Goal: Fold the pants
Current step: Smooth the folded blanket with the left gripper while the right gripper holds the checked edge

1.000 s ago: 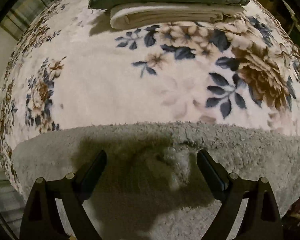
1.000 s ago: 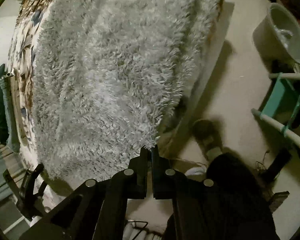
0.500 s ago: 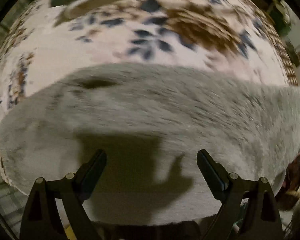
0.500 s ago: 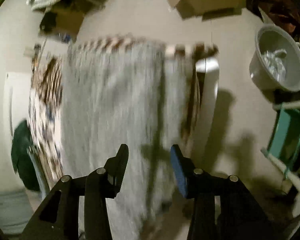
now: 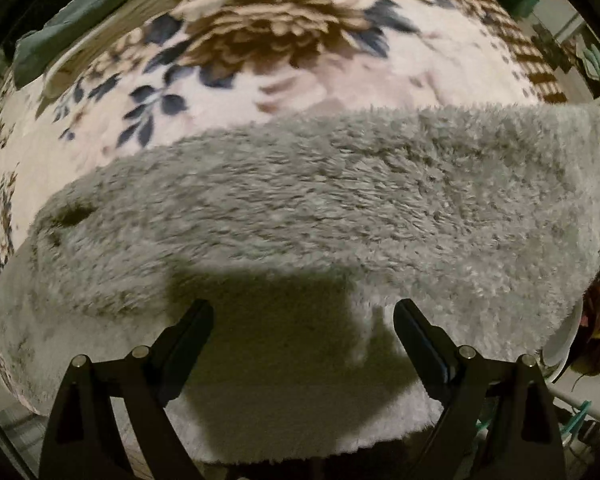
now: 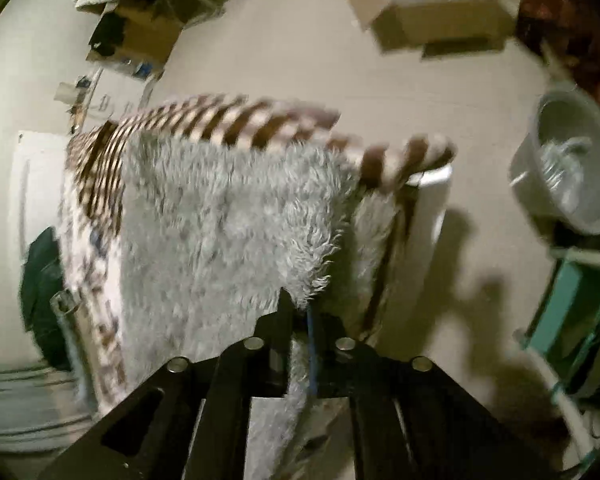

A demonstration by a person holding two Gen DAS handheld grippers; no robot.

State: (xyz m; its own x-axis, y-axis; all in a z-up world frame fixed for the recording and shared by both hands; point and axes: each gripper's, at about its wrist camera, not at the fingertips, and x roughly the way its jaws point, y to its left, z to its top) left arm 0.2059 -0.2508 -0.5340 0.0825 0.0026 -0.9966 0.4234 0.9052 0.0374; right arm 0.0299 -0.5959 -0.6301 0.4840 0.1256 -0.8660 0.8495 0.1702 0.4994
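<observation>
Grey fluffy pants (image 5: 320, 208) lie across a floral blanket (image 5: 260, 60) on a table, one layer folded over another. My left gripper (image 5: 303, 320) is open and empty, hovering above the near edge of the pants. In the right wrist view the same pants (image 6: 220, 232) hang over the table's end. My right gripper (image 6: 300, 312) is shut on the near corner of the pants, with fluffy cloth between the jaws.
Folded clothes (image 5: 72, 28) are stacked at the far left of the blanket. A white basin (image 6: 568, 168), a teal stool (image 6: 572, 300) and cardboard boxes (image 6: 428, 16) stand on the floor beyond the table's end. A dark green garment (image 6: 44, 292) hangs at the left.
My right gripper opened half a second ago and has now shut on the pants' corner. The left gripper stayed open and moved back, so more of the grey pants shows.
</observation>
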